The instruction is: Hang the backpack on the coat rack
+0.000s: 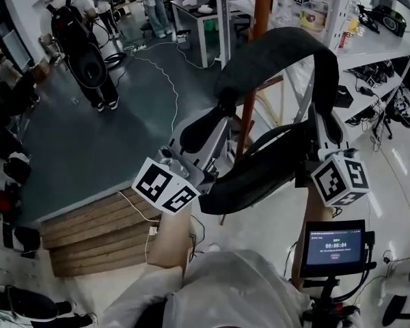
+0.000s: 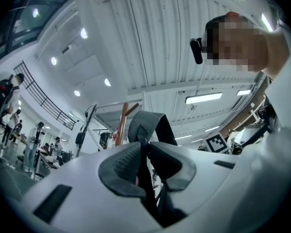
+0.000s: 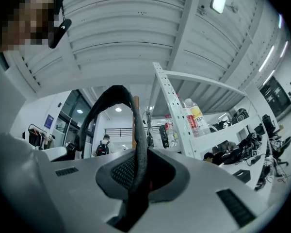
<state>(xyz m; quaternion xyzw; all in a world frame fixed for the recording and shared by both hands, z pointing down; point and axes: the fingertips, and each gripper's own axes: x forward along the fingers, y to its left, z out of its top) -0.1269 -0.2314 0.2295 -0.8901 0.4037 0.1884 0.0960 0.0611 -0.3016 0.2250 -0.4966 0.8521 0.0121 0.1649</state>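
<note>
Far L, people (image 1: 82, 39) are seen standing on the dark floor (image 1: 89, 142), w/ wooden steps (image 1: 96, 231) nearer the camera. The L claw (image 2: 144, 152) is clenched on a black strap (image 2: 148, 130); the webbing is pinched betw. both pads in the L gripper view. The backpack (image 1: 256, 173) is held up in the air betw. the two claws, clear of the floor. Only its dark straps & a padded band can be made out, w/ a wide loop (image 1: 273, 50) arched from one claw to the other. The coat rack (image 1: 260, 19), a brown pole, is seen just behind that loop; whether it is touched can't be told. The R claw (image 3: 138, 171) is clamped on thin black webbing that runs upright through its pads. Further R, white shelving (image 3: 166, 89) w/ bottles (image 3: 196, 115) is seen, & a small lit screen (image 1: 333, 246) is seen at bottom R in the head view.
</note>
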